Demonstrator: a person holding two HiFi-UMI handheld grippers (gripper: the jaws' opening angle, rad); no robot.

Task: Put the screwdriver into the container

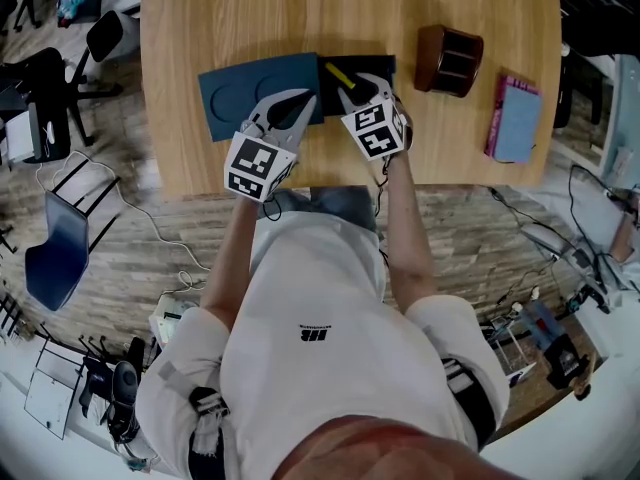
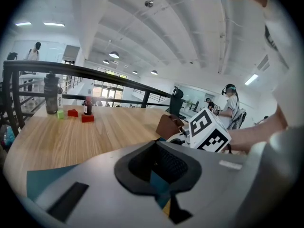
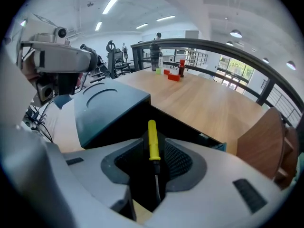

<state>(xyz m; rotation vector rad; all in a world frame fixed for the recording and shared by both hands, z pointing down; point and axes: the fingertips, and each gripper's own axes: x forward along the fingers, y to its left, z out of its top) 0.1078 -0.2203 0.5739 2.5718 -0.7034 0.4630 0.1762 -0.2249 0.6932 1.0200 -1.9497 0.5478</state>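
A dark blue container (image 1: 372, 66) lies open on the wooden table (image 1: 250, 13), its black inside facing up. Its blue lid (image 1: 245, 93) is swung out to the left and looks raised in the right gripper view, lid (image 3: 107, 103). The yellow-handled screwdriver (image 1: 340, 74) lies in the black inside. My right gripper (image 1: 365, 86) hangs over it, open: the screwdriver (image 3: 152, 139) sits between the pads with a gap on each side. My left gripper (image 1: 300, 103) is shut on the lid's right edge, and blue shows between its closed jaws (image 2: 159, 177).
A brown wooden holder (image 1: 450, 60) stands right of the container. A blue and pink notebook (image 1: 515, 118) lies by the table's right edge. Bottles and red blocks (image 2: 85, 112) stand at the table's far end. Chairs (image 1: 55, 238) and cables sit on the floor at left.
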